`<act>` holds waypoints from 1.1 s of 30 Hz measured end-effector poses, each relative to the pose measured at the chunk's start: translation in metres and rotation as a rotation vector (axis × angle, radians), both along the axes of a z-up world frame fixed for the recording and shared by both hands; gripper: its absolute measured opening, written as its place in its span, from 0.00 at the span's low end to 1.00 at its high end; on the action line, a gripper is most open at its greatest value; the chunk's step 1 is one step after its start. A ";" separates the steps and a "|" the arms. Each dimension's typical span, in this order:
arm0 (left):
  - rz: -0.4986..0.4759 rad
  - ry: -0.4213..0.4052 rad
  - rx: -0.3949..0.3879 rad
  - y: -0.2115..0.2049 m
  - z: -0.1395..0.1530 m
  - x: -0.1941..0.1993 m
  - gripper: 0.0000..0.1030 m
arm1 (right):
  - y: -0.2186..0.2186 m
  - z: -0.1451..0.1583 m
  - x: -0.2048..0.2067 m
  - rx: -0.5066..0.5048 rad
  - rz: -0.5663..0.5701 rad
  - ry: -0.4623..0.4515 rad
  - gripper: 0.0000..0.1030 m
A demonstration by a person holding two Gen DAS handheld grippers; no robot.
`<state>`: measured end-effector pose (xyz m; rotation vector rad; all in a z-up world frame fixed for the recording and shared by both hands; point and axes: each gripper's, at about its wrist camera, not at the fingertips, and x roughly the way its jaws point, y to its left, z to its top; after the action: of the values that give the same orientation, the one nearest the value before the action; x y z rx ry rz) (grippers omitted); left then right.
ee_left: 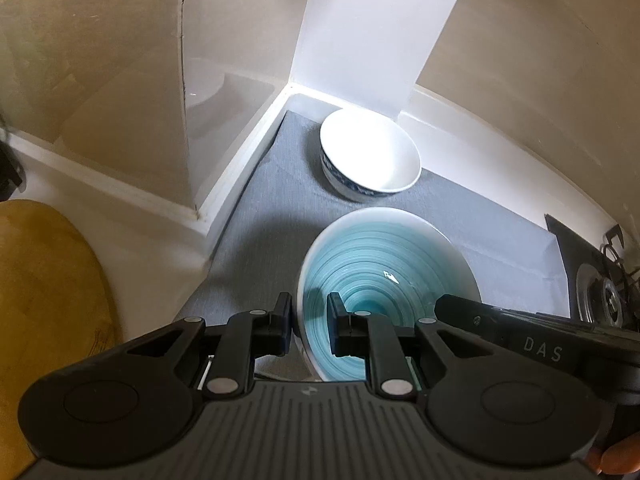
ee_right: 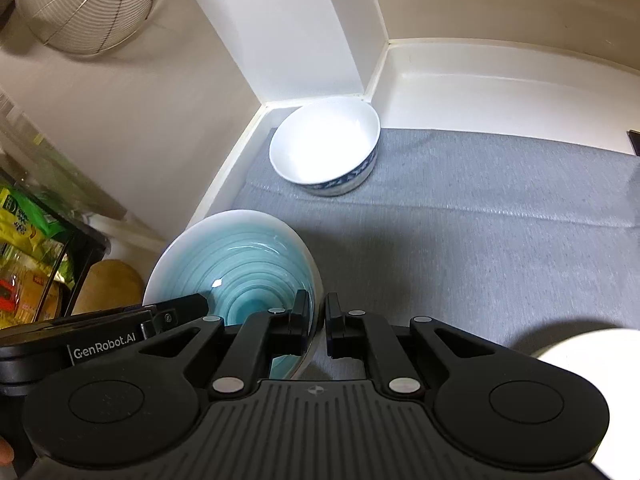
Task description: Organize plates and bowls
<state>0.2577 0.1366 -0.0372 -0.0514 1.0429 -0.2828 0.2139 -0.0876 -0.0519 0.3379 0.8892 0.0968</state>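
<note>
A: Where is the teal bowl (ee_left: pixel 384 276) in relation to the two grippers?

B: It sits between them, held at its rim from both sides. In the left wrist view the left gripper (ee_left: pixel 309 322) has its jaws nearly closed over the bowl's left edge, one finger outside the wall and the other inside over the ringed glaze. The rim fills the narrow gap.

A: And the other one?

B: In the right wrist view the right gripper (ee_right: pixel 318 322) pinches the bowl's right edge the same way, jaws drawn almost fully together, the left finger inside the bowl and the right finger outside it. Each gripper also shows in the other's camera as a dark bar reaching in at the side.

A: Is the bowl resting on the surface?

B: I cannot tell for sure. It tilts a little and lies over the grey mat (ee_right: pixel 480 220), with a shadow under it, but the contact point is hidden by the jaws.

A: What else is near?

B: A white bowl with a blue patterned band (ee_right: pixel 326 146) stands upright at the far left corner of the mat, close to the white wall edge and well apart from the teal one. It appears empty. At the lower right of the right view a white rounded rim (ee_right: pixel 592 346) pokes in, too cut off to name. A wire basket (ee_right: pixel 92 4) hangs at the upper left, and a wooden board (ee_left: pixel 48 300) lies off to the left beyond the mat.
</note>
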 end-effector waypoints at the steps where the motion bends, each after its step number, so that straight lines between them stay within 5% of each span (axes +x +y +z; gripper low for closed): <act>1: -0.002 0.001 0.002 0.000 0.001 -0.003 0.19 | 0.001 0.001 -0.002 -0.001 0.002 0.002 0.08; 17: -0.064 0.076 0.043 0.015 -0.016 -0.054 0.19 | 0.021 -0.017 -0.050 -0.025 0.048 0.074 0.09; 33: -0.088 0.105 0.060 0.019 -0.028 -0.058 0.19 | 0.022 -0.032 -0.061 -0.035 0.067 0.102 0.08</act>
<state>0.1994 0.1554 -0.0649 0.0344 1.1589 -0.3315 0.1530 -0.0660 -0.0835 0.2824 1.0020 0.1271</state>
